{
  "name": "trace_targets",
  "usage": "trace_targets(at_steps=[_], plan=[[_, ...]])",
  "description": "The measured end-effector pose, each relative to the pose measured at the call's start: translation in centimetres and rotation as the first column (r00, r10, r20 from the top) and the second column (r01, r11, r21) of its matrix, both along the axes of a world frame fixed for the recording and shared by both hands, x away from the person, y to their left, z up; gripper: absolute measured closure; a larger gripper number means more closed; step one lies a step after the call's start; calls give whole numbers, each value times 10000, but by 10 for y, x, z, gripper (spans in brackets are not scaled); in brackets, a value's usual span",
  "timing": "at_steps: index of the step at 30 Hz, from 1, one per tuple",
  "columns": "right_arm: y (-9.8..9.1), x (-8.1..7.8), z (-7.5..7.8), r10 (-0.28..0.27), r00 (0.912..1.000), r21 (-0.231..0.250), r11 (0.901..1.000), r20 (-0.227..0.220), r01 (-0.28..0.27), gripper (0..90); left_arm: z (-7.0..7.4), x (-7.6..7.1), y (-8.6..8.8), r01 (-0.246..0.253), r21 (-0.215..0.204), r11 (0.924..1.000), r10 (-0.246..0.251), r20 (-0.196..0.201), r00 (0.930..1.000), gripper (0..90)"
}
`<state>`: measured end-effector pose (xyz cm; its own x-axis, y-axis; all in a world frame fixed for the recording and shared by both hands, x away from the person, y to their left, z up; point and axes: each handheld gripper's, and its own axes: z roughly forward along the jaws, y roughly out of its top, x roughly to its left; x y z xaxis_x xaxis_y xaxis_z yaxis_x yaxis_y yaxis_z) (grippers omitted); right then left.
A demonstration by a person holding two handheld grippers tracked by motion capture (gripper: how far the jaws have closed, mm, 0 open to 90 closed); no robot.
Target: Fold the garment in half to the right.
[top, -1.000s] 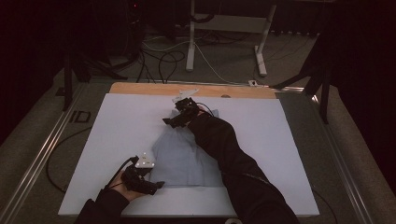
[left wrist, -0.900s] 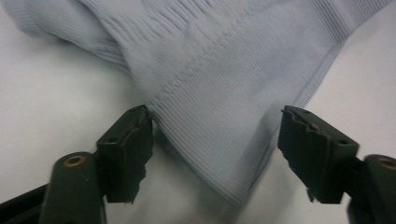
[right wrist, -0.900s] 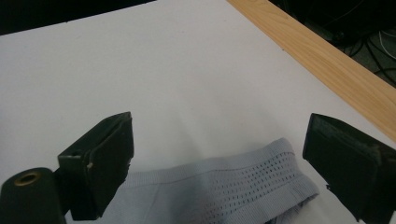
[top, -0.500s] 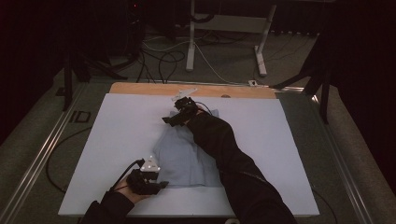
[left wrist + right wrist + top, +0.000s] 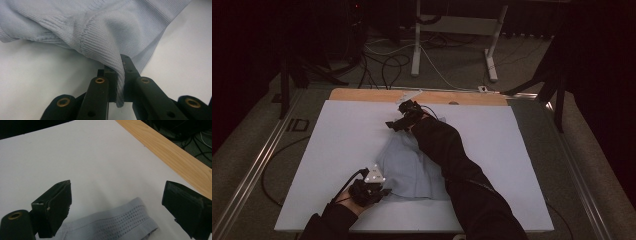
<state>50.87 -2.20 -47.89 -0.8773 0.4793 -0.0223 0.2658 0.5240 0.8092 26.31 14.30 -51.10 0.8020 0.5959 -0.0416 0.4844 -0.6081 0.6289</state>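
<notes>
Left gripper view: left gripper (image 5: 117,82), w/ jaws just closing, now pinches a ribbed hem fold of the pale blue knit garment (image 5: 105,32), which lies mid-board toward the near edge of the white board (image 5: 332,145). Farther off, the right gripper (image 5: 117,205) hangs w/ jaws wide apart over the garment's perforated band (image 5: 125,220) near the far wooden edge (image 5: 172,157), gripping nothing. Risk, imo: left bite is thin, so a pull could slip it free; right may close on board, not cloth.
</notes>
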Motion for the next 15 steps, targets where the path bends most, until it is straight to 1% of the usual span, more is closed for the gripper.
trace_targets(at_steps=[1,2,3,4,5,6,7,9,10,11,13,14,15], plan=[[1,1,0,-121,9998,74,9999,-133,122,92,2,-1,0,-61,-123,9999,62,68,10000,869],[1,2,0,-205,9996,89,9997,-190,207,92,2,-1,0,-61,-123,9999,62,68,10000,869],[1,2,0,-205,9996,89,9997,-190,207,92,4,-1,0,-62,-155,9999,64,115,9999,869],[3,3,0,-409,9989,116,9991,-209,411,92,5,-1,0,-85,-232,9997,88,142,9999,869],[4,6,-1,-685,9970,192,9974,-360,692,91,5,-2,0,-100,-194,9998,103,193,9998,869],[4,6,-1,-685,9970,192,9974,-360,692,91,5,-2,0,-100,-194,9998,103,193,9998,869],[6,9,-2,-760,9956,191,9968,-541,772,92,5,-2,0,-77,-211,9997,81,194,9998,869],[8,10,-4,-980,9937,-58,9952,-542,979,108,6,-2,0,-120,-248,9996,124,187,9997,869],[9,12,-5,-1044,9923,-102,9945,-672,1039,142,6,-2,1,-110,-273,9996,116,233,9997,869],[10,13,-6,-1004,9911,-104,9949,-876,999,154,7,-2,1,-123,-280,9995,130,256,9996,869],[13,13,-8,-1311,9871,-391,9910,-922,1279,210,7,-2,1,-121,-278,9995,128,262,9996,869],[13,14,-9,-1375,9852,-484,9899,-1024,1331,235,7,-2,1,-173,-322,9993,181,262,9995,869],[13,14,-9,-1375,9852,-484,9899,-1024,1331,235,7,-2,1,-173,-322,9993,181,262,9995,869]])
